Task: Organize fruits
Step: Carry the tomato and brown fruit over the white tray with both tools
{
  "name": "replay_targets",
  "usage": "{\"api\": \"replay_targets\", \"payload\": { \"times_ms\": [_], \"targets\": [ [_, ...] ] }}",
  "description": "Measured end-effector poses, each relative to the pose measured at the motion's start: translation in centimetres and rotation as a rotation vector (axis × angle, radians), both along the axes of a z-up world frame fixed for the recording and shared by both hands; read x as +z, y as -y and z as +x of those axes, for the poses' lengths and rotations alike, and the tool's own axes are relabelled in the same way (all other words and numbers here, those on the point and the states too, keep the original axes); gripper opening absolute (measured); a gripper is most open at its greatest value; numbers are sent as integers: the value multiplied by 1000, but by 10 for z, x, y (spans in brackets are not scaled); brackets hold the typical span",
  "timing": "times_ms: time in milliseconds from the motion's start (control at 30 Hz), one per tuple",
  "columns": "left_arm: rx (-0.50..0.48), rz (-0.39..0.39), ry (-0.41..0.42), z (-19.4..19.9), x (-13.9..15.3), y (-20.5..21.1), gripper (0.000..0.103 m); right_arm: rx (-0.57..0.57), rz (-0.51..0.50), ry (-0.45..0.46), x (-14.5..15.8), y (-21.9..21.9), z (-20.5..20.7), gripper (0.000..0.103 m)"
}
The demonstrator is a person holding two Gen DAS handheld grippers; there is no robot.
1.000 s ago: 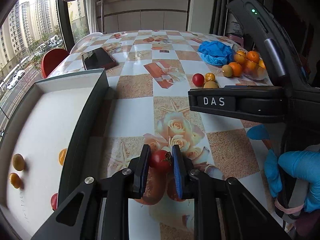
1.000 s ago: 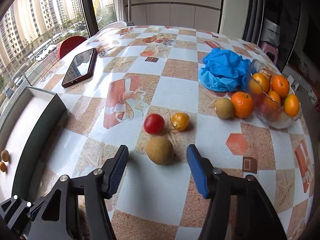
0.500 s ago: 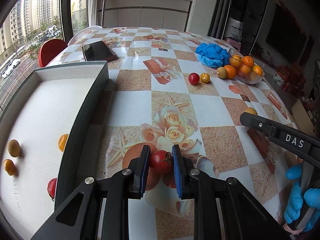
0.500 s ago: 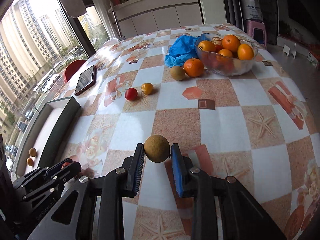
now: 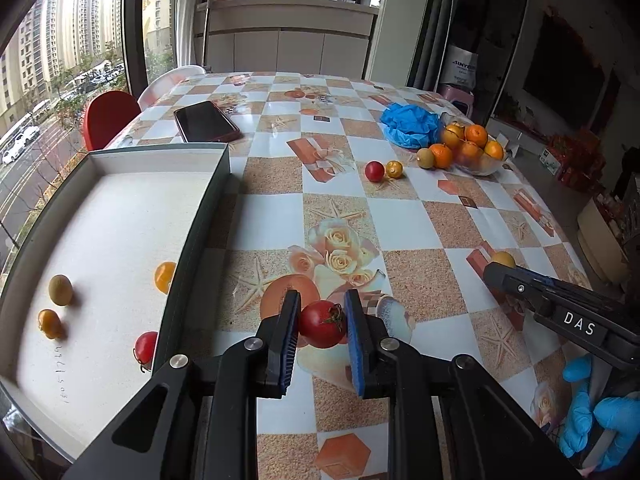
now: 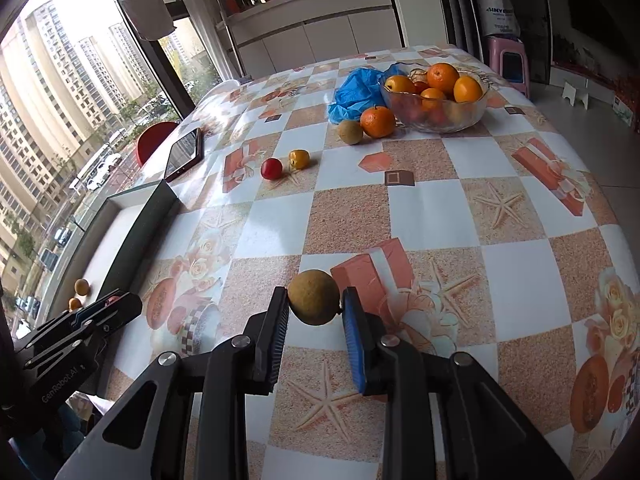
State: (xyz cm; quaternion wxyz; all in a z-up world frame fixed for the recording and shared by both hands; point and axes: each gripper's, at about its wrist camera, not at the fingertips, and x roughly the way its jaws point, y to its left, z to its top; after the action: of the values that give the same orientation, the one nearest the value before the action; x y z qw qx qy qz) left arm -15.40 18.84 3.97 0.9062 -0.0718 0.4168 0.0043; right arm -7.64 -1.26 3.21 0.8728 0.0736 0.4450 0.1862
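While your left claw (image 5: 322,334) points down at the counter (image 5: 412,216), its pads are clamped on a red cherry tomato (image 5: 322,323), held above the rose print just right of the tray wall. Your right claw (image 6: 314,322) is clamped on a round brownish-green fruit (image 6: 313,296), lifted clear of the checked cloth; in the left view that fruit shows only as a yellowish cap at the tip of the right claw's fingers, low at right, with your blue-gloved hand (image 5: 600,428) on the handle.

Tray (image 5: 200,216), dark-walled with a white floor, sits at the left edge of the counter. Four pieces lie in it, all apart: a greenish-brown fruit (image 5: 60,290), a small orange-yellow one (image 5: 49,323) just below it, another orange-yellow one (image 5: 165,277) near the right wall, and a red tomato (image 5: 146,347) partly hidden behind that wall.

Loose on the counter, mid-distance: a red tomato (image 6: 271,168) and a yellow tomato (image 6: 299,159), near each other. Farther back, a brownish fruit (image 6: 350,132) touches an orange (image 6: 377,121), which sits just beside a glass bowl (image 6: 472,114) heaped with oranges. A crumpled blue glove or bag (image 6: 354,92) lies against the bowl's left side. A dark phone (image 5: 206,121) lies beyond the tray's far wall.
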Motion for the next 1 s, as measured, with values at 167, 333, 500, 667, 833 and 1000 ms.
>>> {"api": "replay_targets", "payload": {
  "times_ms": [167,333,500,667,833,1000],
  "targets": [
    [11,-10,29,-11,11,-8,24,13,-2,15,10,-9,-8,30],
    [34,-18,52,-21,19,-22,24,38,-7,31,21,-23,-16,30],
    [64,-21,65,-30,23,-40,24,76,-21,50,32,-45,-21,30],
    [98,-8,77,-36,26,-60,24,119,-16,52,41,-71,-24,30],
    [136,-6,84,-39,26,-83,24,171,-27,62,48,-104,-25,30],
    [168,-2,82,-41,22,-104,24,236,-48,71,52,-141,-27,30]
  ]
}}
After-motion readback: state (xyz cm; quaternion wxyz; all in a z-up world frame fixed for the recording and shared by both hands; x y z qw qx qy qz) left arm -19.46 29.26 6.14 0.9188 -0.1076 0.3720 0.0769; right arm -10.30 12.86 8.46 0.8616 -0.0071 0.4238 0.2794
